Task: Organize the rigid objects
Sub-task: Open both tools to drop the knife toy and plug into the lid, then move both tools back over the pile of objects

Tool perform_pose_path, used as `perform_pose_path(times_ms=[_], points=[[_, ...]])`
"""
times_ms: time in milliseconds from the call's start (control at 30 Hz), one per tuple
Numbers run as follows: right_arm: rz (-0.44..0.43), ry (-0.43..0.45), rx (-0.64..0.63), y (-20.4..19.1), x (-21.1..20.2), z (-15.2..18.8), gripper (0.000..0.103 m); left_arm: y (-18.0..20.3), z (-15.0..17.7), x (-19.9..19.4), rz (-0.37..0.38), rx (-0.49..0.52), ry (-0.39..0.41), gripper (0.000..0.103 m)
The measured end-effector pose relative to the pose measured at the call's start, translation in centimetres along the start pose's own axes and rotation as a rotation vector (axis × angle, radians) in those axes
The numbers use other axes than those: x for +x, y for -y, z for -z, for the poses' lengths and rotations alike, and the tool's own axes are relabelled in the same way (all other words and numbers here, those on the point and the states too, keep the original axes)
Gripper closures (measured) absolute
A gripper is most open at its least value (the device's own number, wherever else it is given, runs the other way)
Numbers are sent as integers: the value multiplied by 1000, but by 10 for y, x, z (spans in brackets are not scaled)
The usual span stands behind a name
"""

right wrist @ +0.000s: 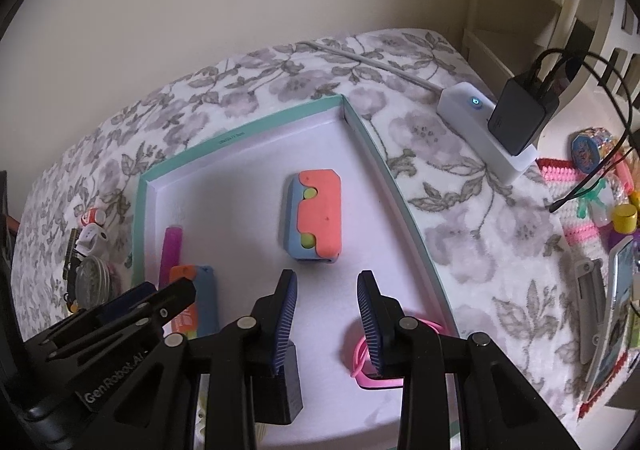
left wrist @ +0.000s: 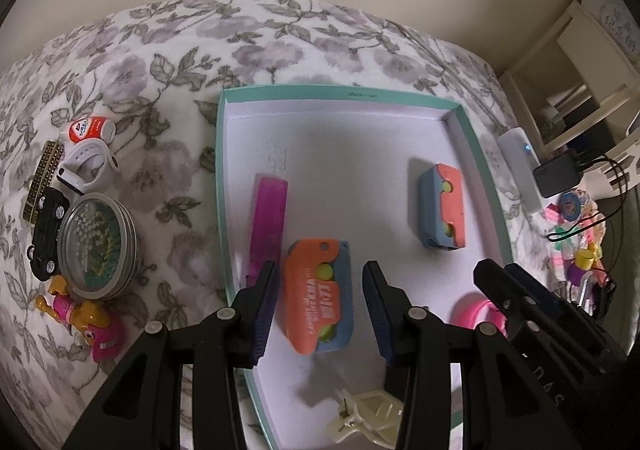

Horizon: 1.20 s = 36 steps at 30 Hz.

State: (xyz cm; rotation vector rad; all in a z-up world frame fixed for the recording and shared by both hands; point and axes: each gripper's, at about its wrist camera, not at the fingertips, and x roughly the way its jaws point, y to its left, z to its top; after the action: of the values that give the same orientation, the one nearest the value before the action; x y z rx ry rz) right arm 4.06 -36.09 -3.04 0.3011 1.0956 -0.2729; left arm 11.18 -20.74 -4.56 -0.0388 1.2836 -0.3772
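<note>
The bed (left wrist: 280,38) has a flowery blanket, and on it sits a big flat box (left wrist: 222,170) with a green rim and a white floor. Inside the box I count two orange-and-blue toys, one purple ruler (left wrist: 269,226), one pink band (right wrist: 362,354) and one cream clip (left wrist: 372,420). Left of the box, well apart from it, lie things not yet put away: one round tin (left wrist: 98,246), one black toy car (left wrist: 48,232), one toy dog (left wrist: 82,314), one white watch (left wrist: 90,162), one small red-and-white bottle (left wrist: 90,129) and one dark patterned bar (left wrist: 44,178). The left tongs (left wrist: 320,314) are spread wide, with nothing pinched — the near orange-and-blue toy (left wrist: 316,294) lies right between the two fingers, touching neither as far as I can see. Its long side runs the same way the fingers point, away from the camera, so I think the fingers could close on its two long edges. The right tongs (right wrist: 326,320) are spread too and hold nothing. The far orange-and-blue toy (right wrist: 316,216) lies just ahead of them, also with its long side pointing away. The pink band is by the right finger, partly hidden under it. The left tongs are nearer to the loose things outside the box, so that arm looks best placed to fetch them.
</note>
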Motion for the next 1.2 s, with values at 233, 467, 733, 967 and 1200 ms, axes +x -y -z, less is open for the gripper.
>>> perform_pose_path(times_ms=[233,467,733,967,1200], points=[[19,33,-19,-6,-19,0,69,-3,0,-20,-5,-13,36,59],[36,78,-30,-11,-40,0,69,-16,-4,-45,-34,-30,87,58],[39,48,-45,-20,-36,12,69,-29,3,-48,-54,-50,84,58],[48,28,-48,-28,-31,21,69,-42,12,-47,-74,-71,69,42],[66,10,-46,-30,-25,25,68,-52,16,-52,-96,-90,89,25]])
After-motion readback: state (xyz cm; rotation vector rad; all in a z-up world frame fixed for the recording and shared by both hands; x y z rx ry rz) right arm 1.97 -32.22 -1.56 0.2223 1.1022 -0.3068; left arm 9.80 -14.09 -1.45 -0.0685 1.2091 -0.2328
